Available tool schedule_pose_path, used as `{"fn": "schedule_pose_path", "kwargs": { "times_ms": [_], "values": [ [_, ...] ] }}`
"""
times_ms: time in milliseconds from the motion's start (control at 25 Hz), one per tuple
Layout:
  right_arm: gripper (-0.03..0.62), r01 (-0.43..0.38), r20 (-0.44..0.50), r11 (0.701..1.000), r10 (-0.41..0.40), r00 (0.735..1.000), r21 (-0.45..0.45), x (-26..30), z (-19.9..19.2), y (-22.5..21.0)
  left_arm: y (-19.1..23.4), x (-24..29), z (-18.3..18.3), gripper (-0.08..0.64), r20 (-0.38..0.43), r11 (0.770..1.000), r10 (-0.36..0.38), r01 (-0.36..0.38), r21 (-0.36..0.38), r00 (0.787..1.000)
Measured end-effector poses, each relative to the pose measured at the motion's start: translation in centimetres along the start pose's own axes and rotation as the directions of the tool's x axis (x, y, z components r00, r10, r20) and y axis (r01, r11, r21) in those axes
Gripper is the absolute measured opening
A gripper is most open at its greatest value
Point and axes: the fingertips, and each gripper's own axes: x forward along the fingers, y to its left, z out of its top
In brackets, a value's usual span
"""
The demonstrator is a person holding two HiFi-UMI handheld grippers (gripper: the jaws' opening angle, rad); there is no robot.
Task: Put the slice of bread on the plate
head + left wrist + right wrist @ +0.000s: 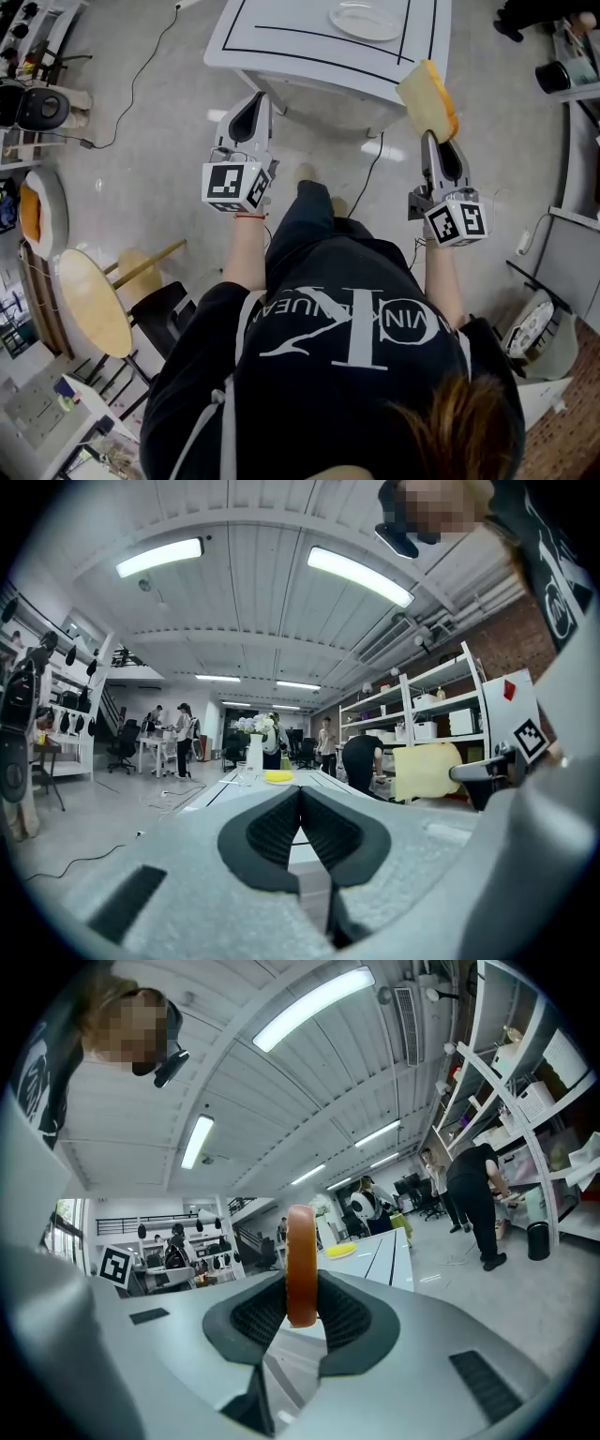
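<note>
The table (309,42) runs right off the top edge, and the lower end of the bread slice (427,94) is buried between the jaws of the right gripper (429,139).

Bread slice (428,98) pale yellow, orange-brown crust; plate (366,21) white; table (300,47) white, black border lines.
</note>
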Motion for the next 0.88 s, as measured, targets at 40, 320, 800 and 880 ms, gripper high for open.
{"fn": "schedule_pose_path", "kwargs": {
  "times_ms": [40, 320, 800, 880],
  "values": [
    [0.092, 0.002, -0.003, 1.0, -0.002, 1.0, 0.004, 0.3, -0.1, -0.2, 0.0, 0.5, -0.1, 0.005, -0.007, 1.0, -0.006, 0.006, 0.001, 1.0],
    [0.092, 0.031, 0.008, 0.999, -0.031, 0.999, 0.018, 3.0, 0.6, -1.6, 0.8, 5.6, 0.8, 0.005, 0.006, 0.998, -0.061, 0.061, 0.008, 0.998],
    [0.092, 0.023, -0.04, 0.999, -0.021, 0.999, 0.037, 9.4, 0.4, -3.8, 2.5, 13.7, 0.1, 0.005, -0.024, 0.992, -0.129, 0.129, -0.007, 0.991],
    [0.092, 0.027, -0.046, 0.999, -0.025, 0.999, 0.047, 10.9, 0.4, -3.8, 3.5, 14.8, 0.1, 0.005, -0.029, 0.991, -0.135, 0.135, -0.013, 0.99]
  ]
}}
